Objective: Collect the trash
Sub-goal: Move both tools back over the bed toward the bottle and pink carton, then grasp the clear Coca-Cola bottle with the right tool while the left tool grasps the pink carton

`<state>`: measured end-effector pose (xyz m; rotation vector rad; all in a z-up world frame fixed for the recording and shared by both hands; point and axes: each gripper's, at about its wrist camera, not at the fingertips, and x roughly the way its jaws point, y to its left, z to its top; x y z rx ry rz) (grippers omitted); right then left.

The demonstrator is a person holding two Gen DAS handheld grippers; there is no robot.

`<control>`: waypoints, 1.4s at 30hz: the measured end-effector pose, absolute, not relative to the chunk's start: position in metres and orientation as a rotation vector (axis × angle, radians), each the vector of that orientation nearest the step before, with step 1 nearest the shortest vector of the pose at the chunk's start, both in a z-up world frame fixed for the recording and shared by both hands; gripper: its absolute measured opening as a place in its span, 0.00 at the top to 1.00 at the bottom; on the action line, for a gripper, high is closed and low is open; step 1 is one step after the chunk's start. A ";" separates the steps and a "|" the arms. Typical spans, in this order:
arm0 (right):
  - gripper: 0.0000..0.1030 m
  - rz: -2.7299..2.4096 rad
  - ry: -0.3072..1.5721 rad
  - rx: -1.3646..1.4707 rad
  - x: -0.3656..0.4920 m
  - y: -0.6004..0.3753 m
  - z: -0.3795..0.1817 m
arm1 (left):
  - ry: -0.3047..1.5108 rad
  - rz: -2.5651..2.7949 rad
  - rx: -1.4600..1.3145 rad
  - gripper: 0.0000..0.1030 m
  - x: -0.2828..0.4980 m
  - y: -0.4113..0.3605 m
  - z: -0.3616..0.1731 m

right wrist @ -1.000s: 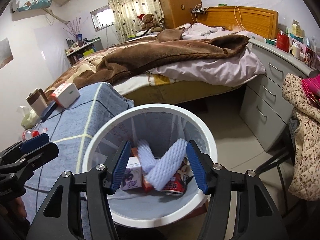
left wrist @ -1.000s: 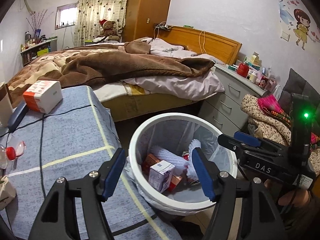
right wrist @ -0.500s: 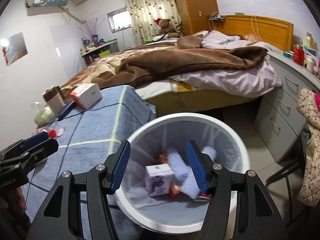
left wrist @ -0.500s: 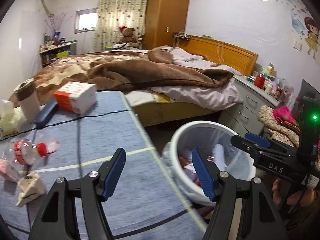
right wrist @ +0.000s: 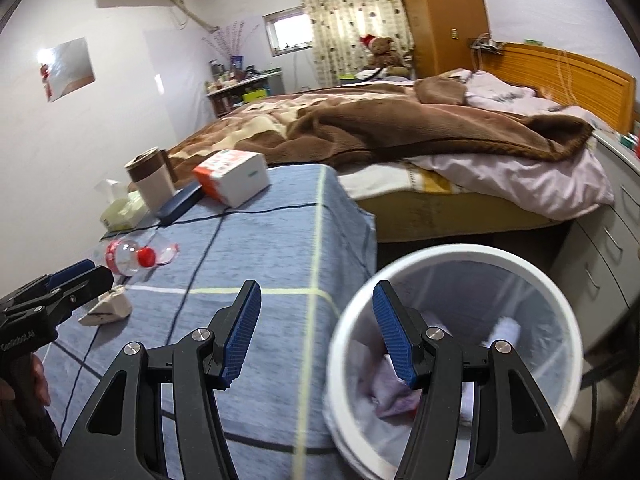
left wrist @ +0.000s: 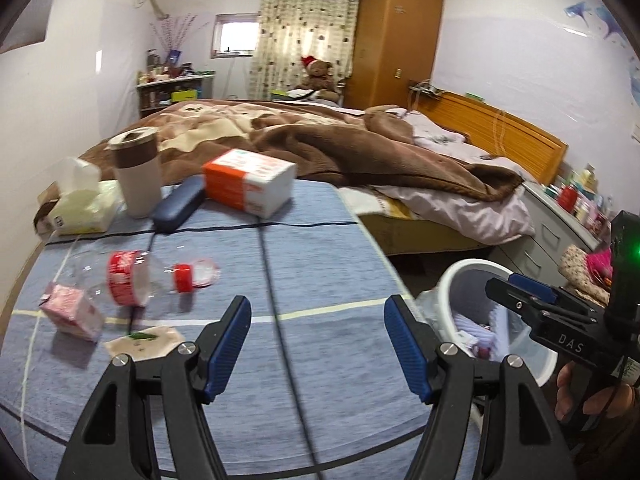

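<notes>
A white trash bin (right wrist: 460,256) with a clear liner stands beside the blue-clothed table (left wrist: 320,240) and holds boxes and white foam. It also shows in the left wrist view (left wrist: 452,280). On the table lie a crushed clear bottle with a red label (left wrist: 132,280), a small pink carton (left wrist: 74,312) and a flat wrapper (left wrist: 148,340). My left gripper (left wrist: 318,344) is open and empty above the table's near part. My right gripper (right wrist: 316,336) is open and empty over the table edge and the bin's rim.
At the table's back stand a tissue pack (left wrist: 80,208), a cup with a brown sleeve (left wrist: 138,172), a dark blue case (left wrist: 178,204) and an orange-and-white box (left wrist: 248,184). A black cable (left wrist: 276,320) crosses the cloth. A bed (left wrist: 360,148) and grey drawers (right wrist: 600,248) lie beyond.
Both grippers have swung left, away from over the bin toward the table. The foam piece has dropped into the bin. The bottle, carton and wrapper have come into view.
</notes>
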<state>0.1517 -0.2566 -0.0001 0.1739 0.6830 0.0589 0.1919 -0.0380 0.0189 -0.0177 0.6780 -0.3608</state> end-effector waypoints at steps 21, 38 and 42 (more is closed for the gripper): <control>0.42 0.263 0.746 0.083 0.221 -0.161 -0.010 | 0.722 -0.043 -0.145 0.27 0.232 0.107 -0.002; 0.42 0.432 0.778 0.001 0.268 -0.082 -0.008 | 0.835 0.089 -0.147 0.27 0.271 0.150 -0.046; 0.41 0.482 0.781 -0.031 0.274 -0.063 -0.008 | 0.844 0.095 -0.140 0.27 0.271 0.161 -0.051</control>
